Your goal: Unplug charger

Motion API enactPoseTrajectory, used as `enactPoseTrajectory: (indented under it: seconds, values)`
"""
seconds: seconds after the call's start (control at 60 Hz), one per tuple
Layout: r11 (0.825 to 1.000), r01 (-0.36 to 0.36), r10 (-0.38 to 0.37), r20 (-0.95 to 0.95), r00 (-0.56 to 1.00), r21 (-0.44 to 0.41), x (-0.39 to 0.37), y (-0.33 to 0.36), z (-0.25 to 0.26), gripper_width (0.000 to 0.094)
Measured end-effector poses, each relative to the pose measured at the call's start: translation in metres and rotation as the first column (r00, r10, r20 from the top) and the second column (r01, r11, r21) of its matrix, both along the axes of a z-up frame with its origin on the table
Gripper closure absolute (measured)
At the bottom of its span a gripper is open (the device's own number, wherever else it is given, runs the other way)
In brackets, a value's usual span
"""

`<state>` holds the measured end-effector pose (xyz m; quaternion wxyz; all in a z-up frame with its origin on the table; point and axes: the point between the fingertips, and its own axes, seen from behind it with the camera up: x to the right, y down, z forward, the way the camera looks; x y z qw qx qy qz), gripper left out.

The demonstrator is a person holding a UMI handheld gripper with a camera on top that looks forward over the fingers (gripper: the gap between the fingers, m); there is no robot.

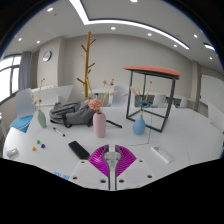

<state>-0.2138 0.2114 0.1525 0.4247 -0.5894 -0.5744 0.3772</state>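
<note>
My gripper (111,158) is low over a white table (170,140), and its magenta pads (98,158) are drawn together. A small grey-white thing, seemingly the charger (110,156), is pinched between the fingertips; most of it is hidden by the pads. No socket or power strip shows. A thin dark cable (113,123) lies on the table beyond the fingers, next to a pink vase.
Beyond the fingers stand a pink vase with flowers (99,123) and a blue vase (139,124). A black flat device (78,150) lies ahead to the left. A grey bag (68,113) sits farther back. A wooden coat stand (88,60) and an orange-topped table (152,72) stand behind.
</note>
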Motion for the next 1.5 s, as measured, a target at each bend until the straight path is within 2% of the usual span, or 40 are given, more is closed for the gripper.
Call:
enactPoseTrajectory:
  seconds: [0.25,0.4,0.433,0.5,0.517,0.55,0.617,0.683,0.9,1.067,1.183,1.317,1.5]
  values:
    - [0.997,0.036,-0.049,0.191,0.98,0.073,0.011,0.071,-0.108,0.0793]
    - [0.996,0.059,-0.076,0.266,0.961,0.071,0.015,0.089,-0.154,0.0671]
    - [0.996,0.06,-0.076,0.284,0.956,0.063,0.018,0.091,-0.158,0.0539]
    - [0.997,0.069,-0.078,0.291,0.954,0.042,0.025,0.096,-0.154,0.0091]
    - [0.997,0.061,-0.069,0.294,0.953,0.036,0.027,0.095,-0.153,0.0081]
    - [0.999,0.047,-0.053,0.3,0.952,0.028,0.032,0.093,-0.147,0.0114]
    - [0.999,0.028,-0.031,0.309,0.951,0.016,0.048,0.092,-0.129,0.0081]
    - [1.0,-0.001,-0.004,0.322,0.947,0.017,0.071,0.091,-0.106,0.0088]
    - [0.999,-0.038,0.048,0.383,0.922,-0.034,0.191,0.085,-0.01,0.0084]
    - [1.0,-0.003,0.003,0.395,0.919,-0.001,0.27,0.096,0.042,0.0079]
    - [1.0,0.01,-0.01,0.377,0.926,0.0,0.299,0.096,0.059,0.0085]
    - [1.0,-0.002,0.009,0.378,0.926,-0.019,0.311,0.084,0.057,0.0085]
    - [1.0,-0.016,0.012,0.37,0.929,0.009,0.312,0.077,0.056,0.0083]
